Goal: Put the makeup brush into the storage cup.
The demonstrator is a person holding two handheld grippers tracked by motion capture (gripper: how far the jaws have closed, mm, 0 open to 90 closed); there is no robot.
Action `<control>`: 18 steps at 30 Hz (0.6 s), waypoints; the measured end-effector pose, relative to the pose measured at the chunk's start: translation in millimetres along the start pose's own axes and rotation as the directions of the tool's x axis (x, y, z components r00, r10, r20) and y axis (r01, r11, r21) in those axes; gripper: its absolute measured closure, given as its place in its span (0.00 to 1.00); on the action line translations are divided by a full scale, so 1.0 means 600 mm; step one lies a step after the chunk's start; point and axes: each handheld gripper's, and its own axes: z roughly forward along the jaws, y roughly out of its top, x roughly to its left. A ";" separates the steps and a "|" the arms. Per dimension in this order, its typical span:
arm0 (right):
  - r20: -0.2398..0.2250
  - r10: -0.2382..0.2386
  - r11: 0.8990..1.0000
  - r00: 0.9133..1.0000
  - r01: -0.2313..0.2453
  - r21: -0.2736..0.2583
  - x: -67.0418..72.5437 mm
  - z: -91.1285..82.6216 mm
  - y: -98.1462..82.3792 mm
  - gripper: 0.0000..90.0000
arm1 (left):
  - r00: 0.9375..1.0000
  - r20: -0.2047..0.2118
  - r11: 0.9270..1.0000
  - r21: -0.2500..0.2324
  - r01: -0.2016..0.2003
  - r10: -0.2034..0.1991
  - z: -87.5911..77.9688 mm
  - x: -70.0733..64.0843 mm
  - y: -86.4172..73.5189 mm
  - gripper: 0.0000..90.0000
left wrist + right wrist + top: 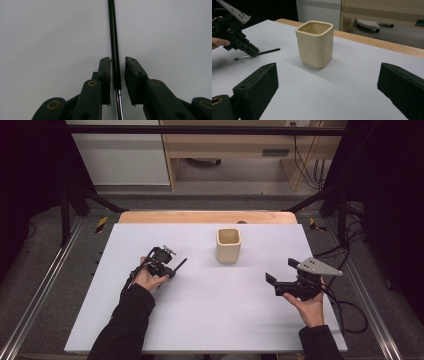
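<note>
A thin black paintbrush with a metal ferrule (114,50) lies on the white table (210,320) left of the square cream ceramic cup (228,245). The left gripper (117,72) straddles it, jaws slightly apart, not yet clamped; closing seems next. The right gripper (329,97) waits wide open, facing the cup.

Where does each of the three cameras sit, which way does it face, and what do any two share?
High view: above the person's side, facing forward and down on the white table; both forearms and hands enter from below.
Left gripper view: rides the left hand-held gripper, looking down along its jaws at a thin black paintbrush between them.
Right gripper view: rides the right hand-held gripper, facing the cream square cup between wide-open jaws.
Shared: the cup, paintbrush and left hand-held gripper appear in both the high and right gripper views.
</note>
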 end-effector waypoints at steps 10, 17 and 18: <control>-0.003 0.005 1.000 1.000 -0.005 0.003 0.000 0.000 0.000 0.04 | 1.000 -0.005 1.000 0.019 0.010 -0.010 0.001 -0.003 0.004 0.87; -0.008 0.002 1.000 1.000 -0.002 0.007 0.001 0.002 0.000 0.04 | 1.000 -0.020 1.000 0.024 -0.013 0.014 0.002 -0.010 0.005 0.93; -0.008 0.001 1.000 1.000 -0.001 0.007 0.001 0.002 0.000 0.04 | 1.000 -0.021 1.000 0.024 -0.015 0.015 0.002 -0.011 0.005 0.93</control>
